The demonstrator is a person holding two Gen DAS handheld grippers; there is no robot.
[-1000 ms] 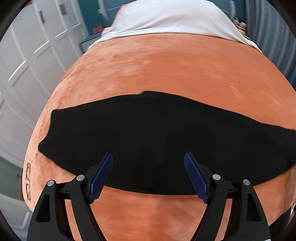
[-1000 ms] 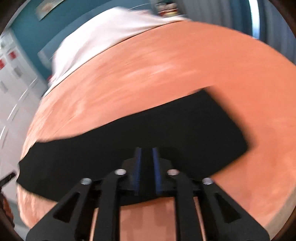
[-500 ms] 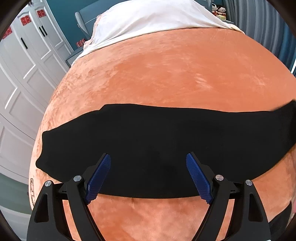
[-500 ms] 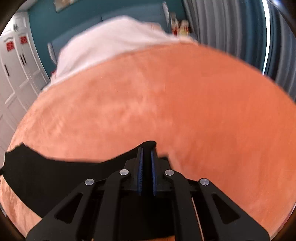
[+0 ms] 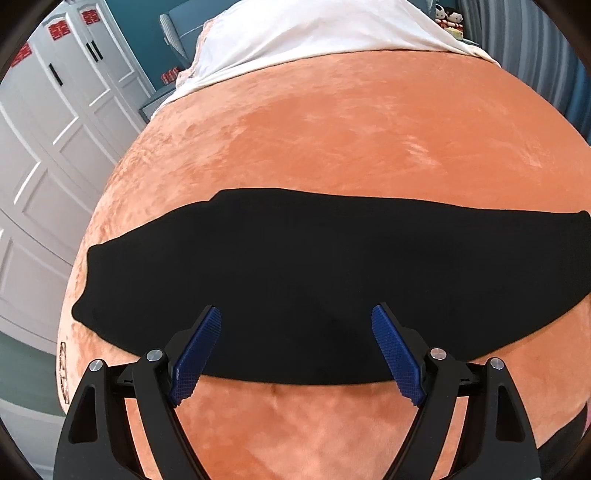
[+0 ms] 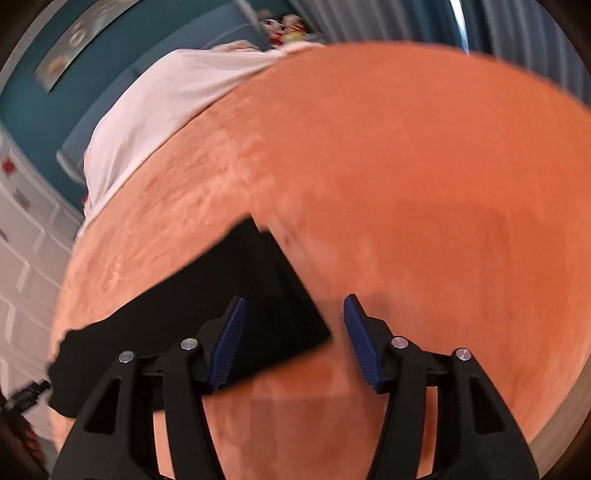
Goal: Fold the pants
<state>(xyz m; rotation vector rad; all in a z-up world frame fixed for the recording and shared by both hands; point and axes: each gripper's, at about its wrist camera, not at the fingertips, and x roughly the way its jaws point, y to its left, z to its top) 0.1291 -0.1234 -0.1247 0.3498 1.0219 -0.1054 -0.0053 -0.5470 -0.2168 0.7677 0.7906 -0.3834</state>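
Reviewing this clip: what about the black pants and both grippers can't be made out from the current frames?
- Pants, left wrist view: fabric is uniformly black, so folds, seams and layer count are unreadable; the near edge is partly hidden behind the open left gripper.
- Pants, right wrist view: motion blur smears the outline; the left end runs off into the dark rim.
- Right gripper: open, but whether it touches the fabric is unclear.

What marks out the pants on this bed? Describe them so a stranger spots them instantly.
The bed is covered by a wide orange plush blanket, with a white sheet at its far end. Across the blanket's near part lie the pants, a long flat band. They are the only black thing on it.
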